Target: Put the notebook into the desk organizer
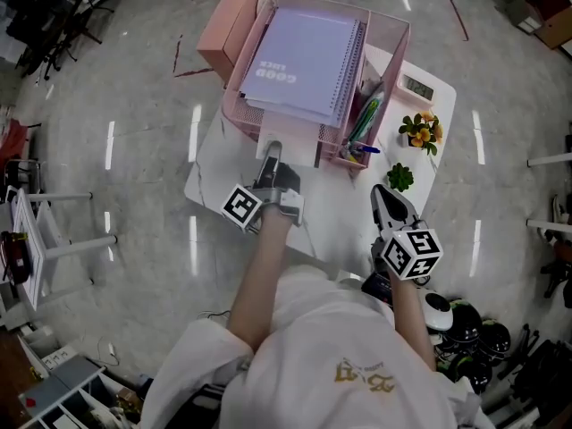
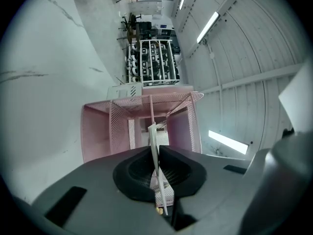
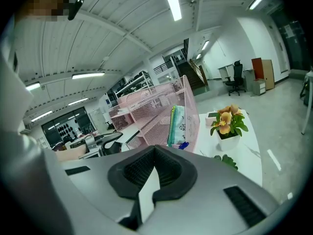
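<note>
A lavender spiral notebook (image 1: 299,61) lies flat in the top tray of the pink mesh desk organizer (image 1: 393,38) on the white table (image 1: 340,222). My left gripper (image 1: 273,155) is at the organizer's near front, just below the notebook's near edge. In the left gripper view its jaws (image 2: 155,153) are almost together on a thin white sheet (image 2: 154,146) seen edge-on, with the organizer (image 2: 98,126) straight ahead. My right gripper (image 1: 386,195) hovers over the table's near right part, shut and empty; its jaws (image 3: 153,153) meet at the tips, facing the organizer (image 3: 156,106).
Pens (image 1: 362,123) stand in the organizer's right compartment. A pink box (image 1: 231,27) adjoins its left side. Potted orange flowers (image 1: 420,130), a small green plant (image 1: 399,178) and a small white clock (image 1: 417,86) sit at the table's right. The table's near edge is just below the grippers.
</note>
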Demonstrator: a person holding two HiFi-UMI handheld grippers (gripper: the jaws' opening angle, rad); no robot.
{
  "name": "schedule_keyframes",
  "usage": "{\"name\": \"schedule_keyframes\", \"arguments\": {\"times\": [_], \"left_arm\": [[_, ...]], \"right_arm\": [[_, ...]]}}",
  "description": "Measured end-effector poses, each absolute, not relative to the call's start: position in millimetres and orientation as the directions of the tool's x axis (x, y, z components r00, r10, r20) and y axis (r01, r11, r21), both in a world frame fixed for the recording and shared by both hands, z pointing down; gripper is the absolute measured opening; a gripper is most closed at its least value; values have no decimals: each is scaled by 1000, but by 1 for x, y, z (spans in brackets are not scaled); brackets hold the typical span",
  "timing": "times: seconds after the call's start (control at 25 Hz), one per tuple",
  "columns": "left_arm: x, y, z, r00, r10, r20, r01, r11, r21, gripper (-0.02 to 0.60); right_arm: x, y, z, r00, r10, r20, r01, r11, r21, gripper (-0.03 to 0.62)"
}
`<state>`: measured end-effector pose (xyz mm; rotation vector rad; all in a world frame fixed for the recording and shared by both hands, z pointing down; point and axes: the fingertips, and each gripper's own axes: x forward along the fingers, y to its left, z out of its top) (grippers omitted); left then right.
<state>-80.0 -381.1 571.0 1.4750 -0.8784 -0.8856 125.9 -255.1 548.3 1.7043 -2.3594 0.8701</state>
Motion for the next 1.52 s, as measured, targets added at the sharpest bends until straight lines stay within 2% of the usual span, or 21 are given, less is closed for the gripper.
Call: {"name": "schedule_keyframes", "arguments": {"times": [0.16, 0.52, 0.68, 0.76, 0.88, 0.92, 1.04, 1.12, 1.24, 1.52], "left_arm": [[-78, -389, 573, 465, -884, -39, -54, -73, 996, 48], [-80, -396, 588, 467, -884, 30, -94, -15, 995, 122], [-90, -382, 592, 435, -893, 117, -234, 13, 972, 252], [-96, -368, 587, 426, -894, 140, -315, -1, 949, 259], [-97, -345, 576, 431, -890, 149, -407, -45, 912, 237], [-96, -336, 572, 438, -886, 152, -437, -62, 897, 210], [-88, -305, 558, 472, -867, 161, -542, -141, 828, 78], [-75, -281, 546, 510, -839, 190, -644, -225, 731, 24], [-53, -245, 526, 554, -803, 218, -723, -335, 604, 18], [-39, -176, 497, 582, -797, 161, -716, -408, 566, 18]], "right_arm": [[127, -258, 549, -358, -843, 402, -901, 200, -384, 12], [129, -250, 547, -344, -849, 401, -906, 189, -378, 12], [129, -241, 540, -339, -859, 383, -910, 195, -367, 12], [129, -234, 534, -339, -866, 369, -910, 202, -362, 12], [131, -223, 524, -340, -874, 347, -911, 215, -352, 12], [131, -218, 521, -343, -876, 338, -910, 221, -349, 12], [129, -203, 510, -357, -881, 311, -907, 247, -342, 12], [127, -192, 500, -369, -883, 290, -904, 268, -334, 12], [126, -172, 487, -389, -884, 260, -898, 301, -320, 12], [130, -114, 474, -387, -895, 223, -901, 316, -299, 12]]}}
